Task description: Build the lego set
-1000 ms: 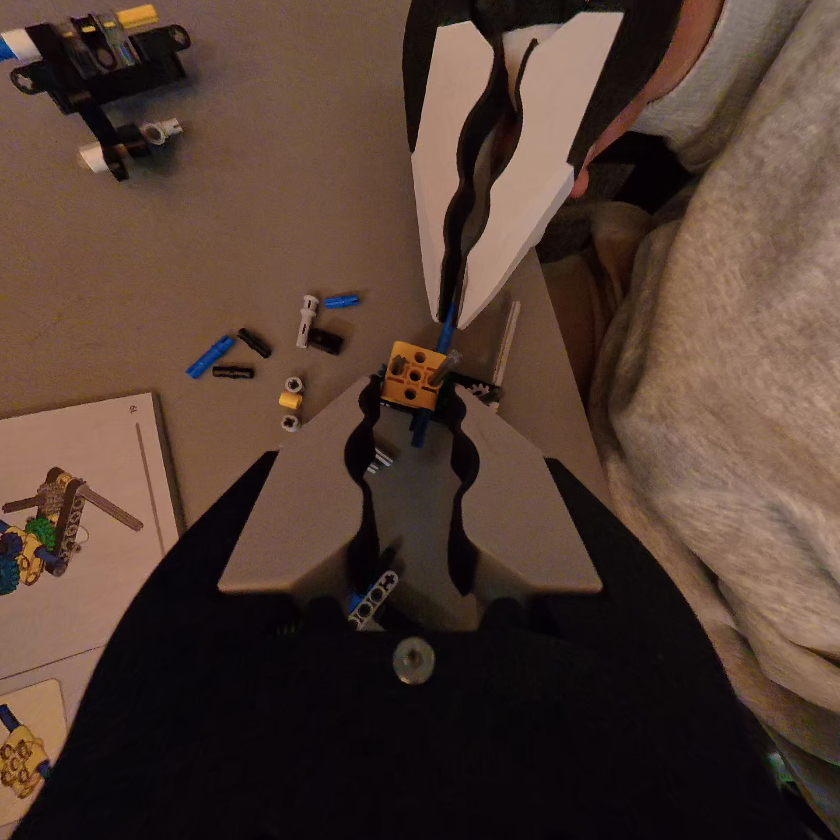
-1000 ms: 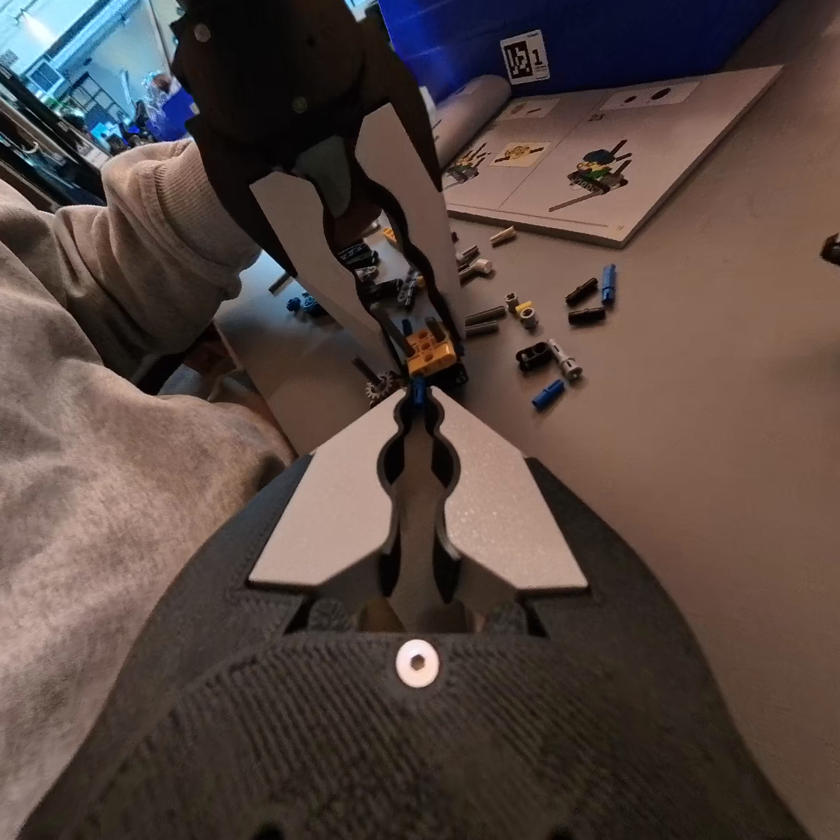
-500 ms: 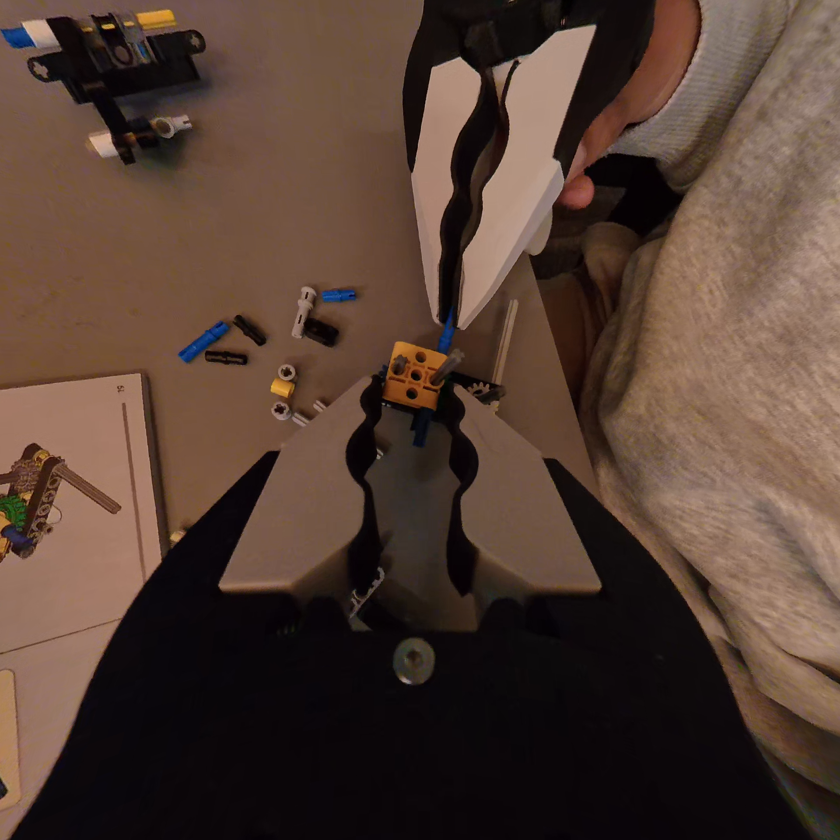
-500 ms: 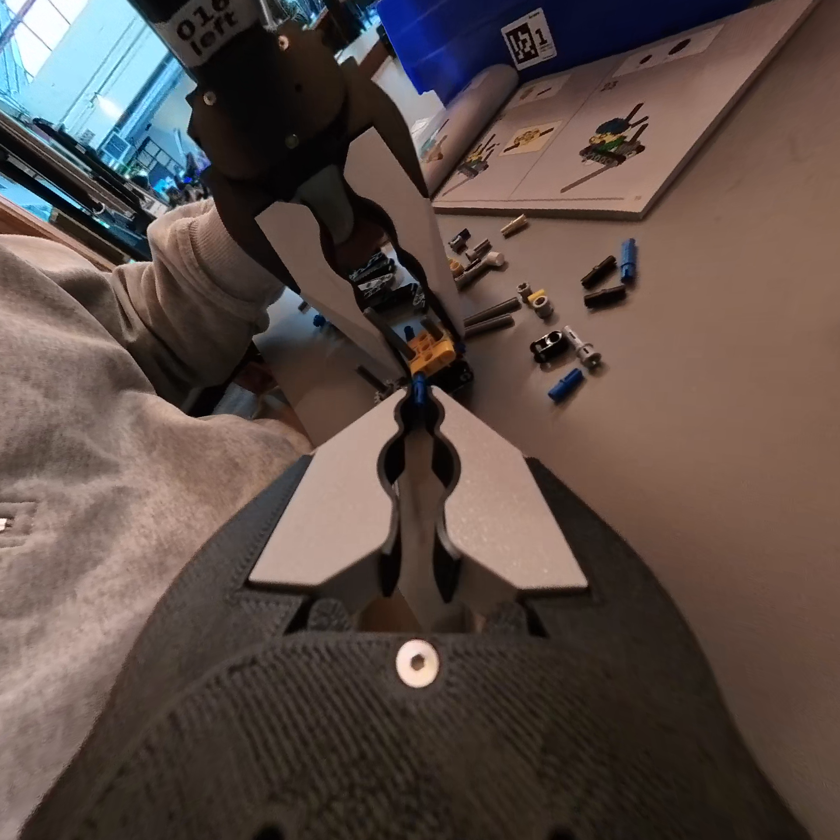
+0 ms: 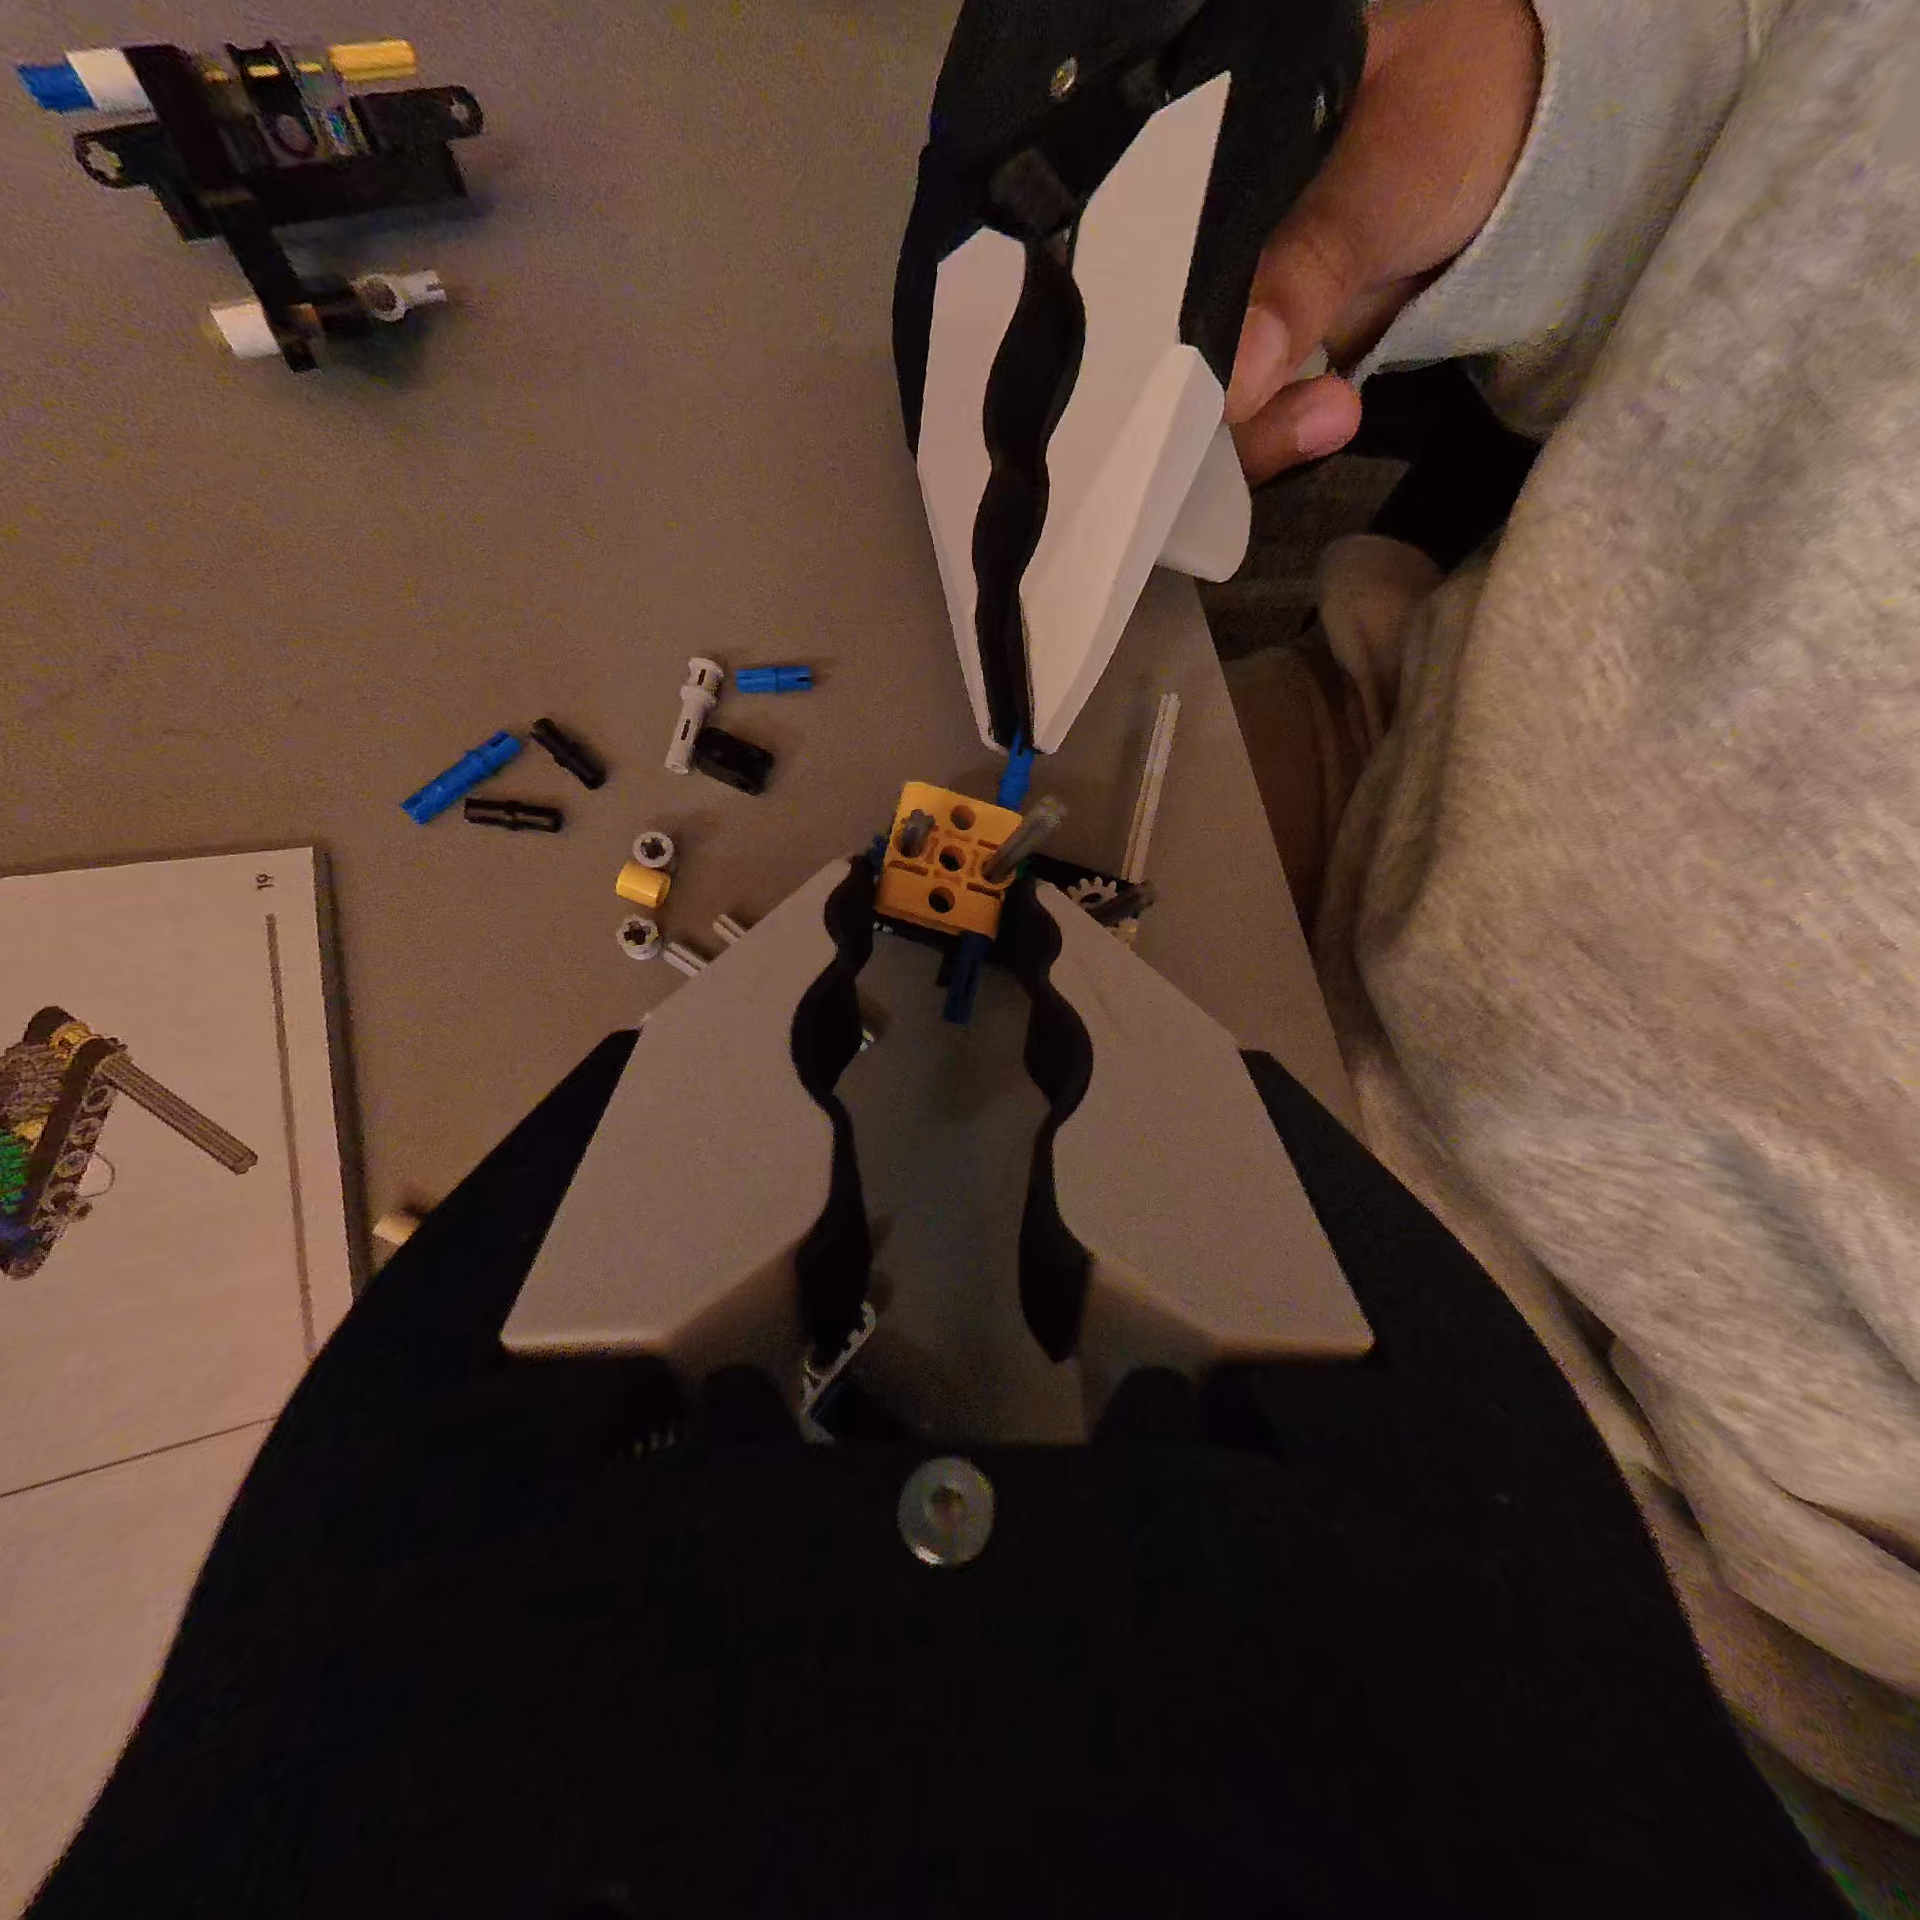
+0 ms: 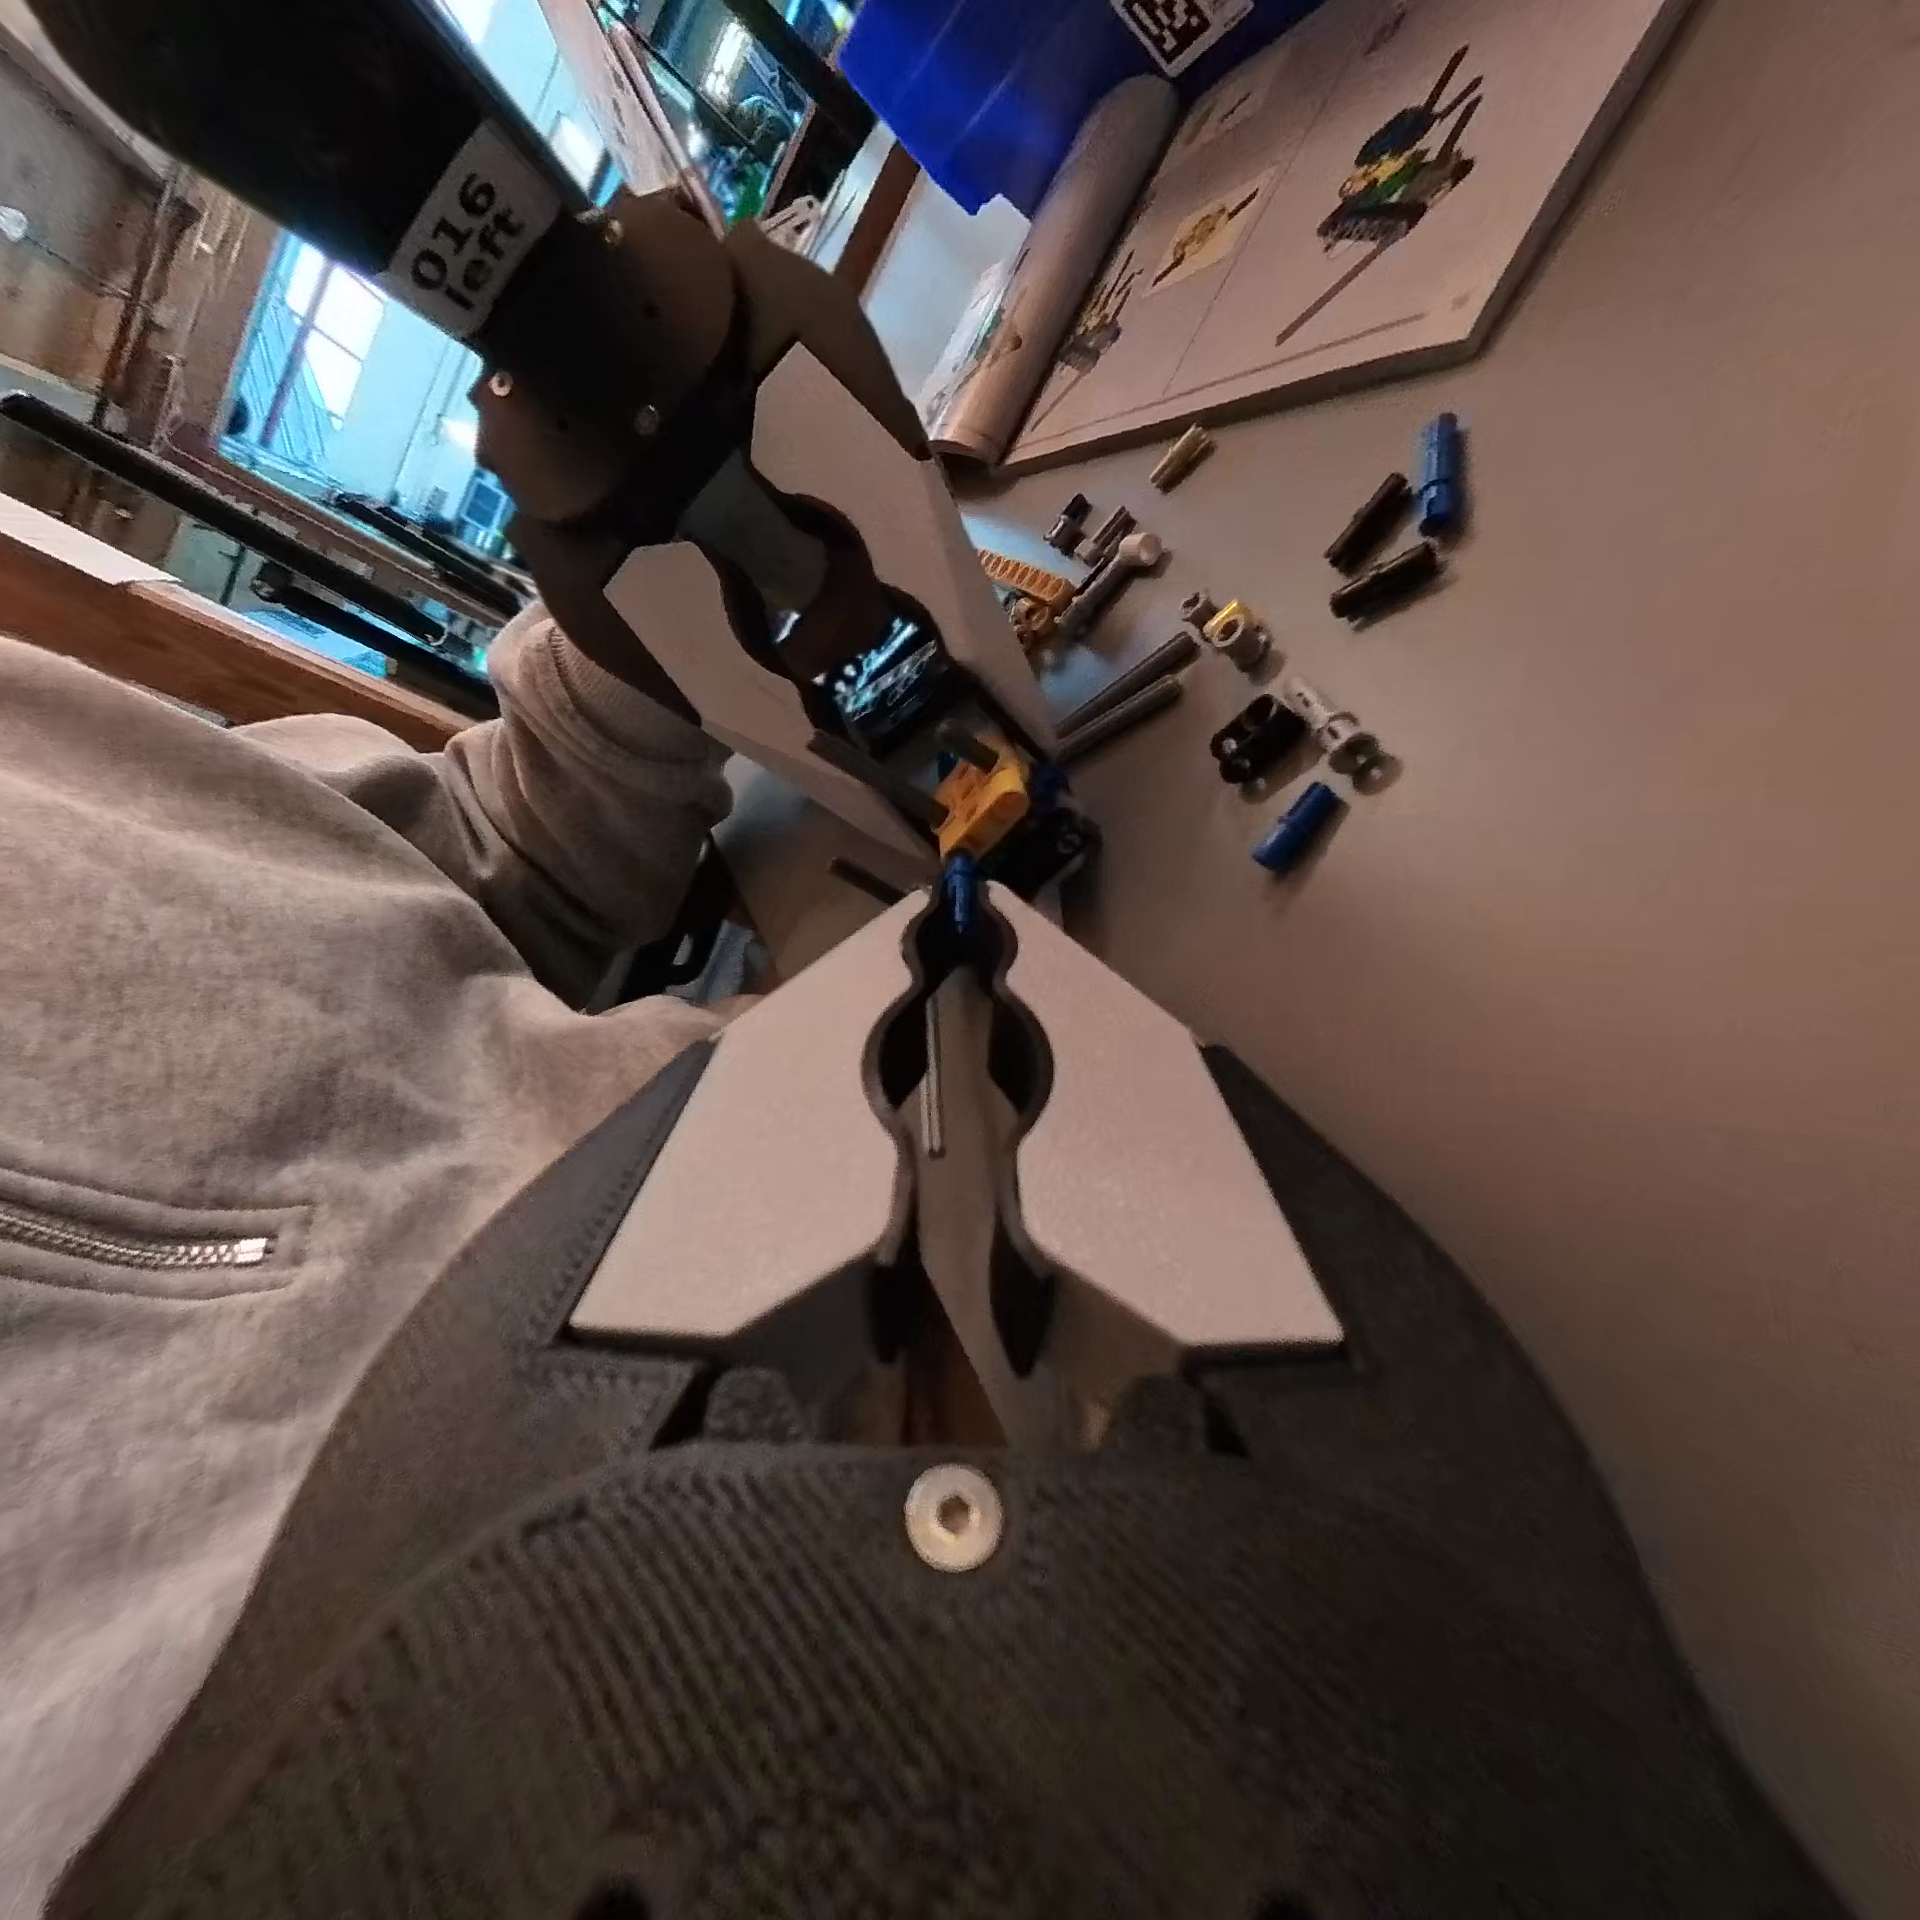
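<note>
My left gripper (image 5: pixel 935 883) is shut on a small assembly with a yellow holed block (image 5: pixel 945 862), dark parts and a grey axle, held just above the grey table. My right gripper (image 6: pixel 958 904) is shut on a blue pin (image 6: pixel 961 888) whose far end meets the yellow block (image 6: pixel 982 805). In the left wrist view the right gripper (image 5: pixel 1013 738) comes down from the top, the blue pin (image 5: pixel 1016 769) at its tips touching the block's far edge. In the right wrist view the left gripper (image 6: pixel 987 805) reaches in from the upper left.
Loose pins and bushes (image 5: pixel 566 769) lie on the table to the left, also in the right wrist view (image 6: pixel 1288 727). A black sub-assembly (image 5: pixel 270 135) sits far left. The instruction booklet (image 5: pixel 156 1143) lies at the left. A grey sleeve (image 5: pixel 1610 935) fills the right, past the table edge. The tips of both grippers are at nearly the same place. Left tips and right tips are each some 20 cm from the black sub-assembly (image 5: pixel 270 135).
Both grippers keep their hold. The right gripper has rolled and tilted, so its view leans over. The left gripper has shifted a little away from the booklet.
</note>
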A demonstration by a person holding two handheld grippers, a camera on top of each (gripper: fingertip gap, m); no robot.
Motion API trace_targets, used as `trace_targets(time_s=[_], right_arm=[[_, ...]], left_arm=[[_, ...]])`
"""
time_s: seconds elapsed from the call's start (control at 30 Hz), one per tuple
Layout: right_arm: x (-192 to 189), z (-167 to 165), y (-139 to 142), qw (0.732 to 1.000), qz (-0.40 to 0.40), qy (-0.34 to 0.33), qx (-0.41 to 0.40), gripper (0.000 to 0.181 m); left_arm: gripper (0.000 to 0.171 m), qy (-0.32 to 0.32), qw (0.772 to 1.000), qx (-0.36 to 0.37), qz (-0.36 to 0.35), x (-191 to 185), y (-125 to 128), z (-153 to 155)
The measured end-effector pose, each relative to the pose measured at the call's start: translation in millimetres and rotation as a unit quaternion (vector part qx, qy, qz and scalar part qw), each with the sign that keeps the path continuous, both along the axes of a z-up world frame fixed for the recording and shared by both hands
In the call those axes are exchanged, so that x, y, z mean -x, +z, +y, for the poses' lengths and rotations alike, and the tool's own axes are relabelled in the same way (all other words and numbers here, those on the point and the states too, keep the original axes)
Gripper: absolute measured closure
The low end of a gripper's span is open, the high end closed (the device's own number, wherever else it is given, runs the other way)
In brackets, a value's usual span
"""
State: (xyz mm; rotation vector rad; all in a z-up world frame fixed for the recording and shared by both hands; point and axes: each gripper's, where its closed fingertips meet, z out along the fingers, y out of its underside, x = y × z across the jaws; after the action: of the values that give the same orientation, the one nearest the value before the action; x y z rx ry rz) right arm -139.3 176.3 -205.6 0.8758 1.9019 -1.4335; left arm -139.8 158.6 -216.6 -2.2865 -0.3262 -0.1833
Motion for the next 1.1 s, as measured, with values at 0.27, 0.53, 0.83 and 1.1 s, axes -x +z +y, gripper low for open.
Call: trace_targets(time_s=[0.27, 0.53, 0.83, 1.1], right_arm=[[-0.3, 0.2, -1.4, 1.0, -0.009, 0.008, -0.004, 0.179], [1.5, -2.0, 0.5, 1.0, -0.029, -0.009, 0.009, 0.179], [2.9, -2.7, 0.3, 0.999, -0.042, -0.029, 0.015, 0.18], [4.4, -3.4, 1.5, 0.998, -0.043, -0.047, 0.024, 0.18]], left_arm=[[0.146, 0.01, 1.0, -0.012, -0.006, 0.2, 0.3, 1.1], [0.146, 0.032, 0.999, -0.019, -0.011, 0.7, 0.0, -0.6], [0.146, 0.053, 0.998, -0.029, -0.02, 2.0, 0.3, 0.3], [0.146, 0.061, 0.998, -0.016, -0.016, 2.2, 0.0, -0.5]])
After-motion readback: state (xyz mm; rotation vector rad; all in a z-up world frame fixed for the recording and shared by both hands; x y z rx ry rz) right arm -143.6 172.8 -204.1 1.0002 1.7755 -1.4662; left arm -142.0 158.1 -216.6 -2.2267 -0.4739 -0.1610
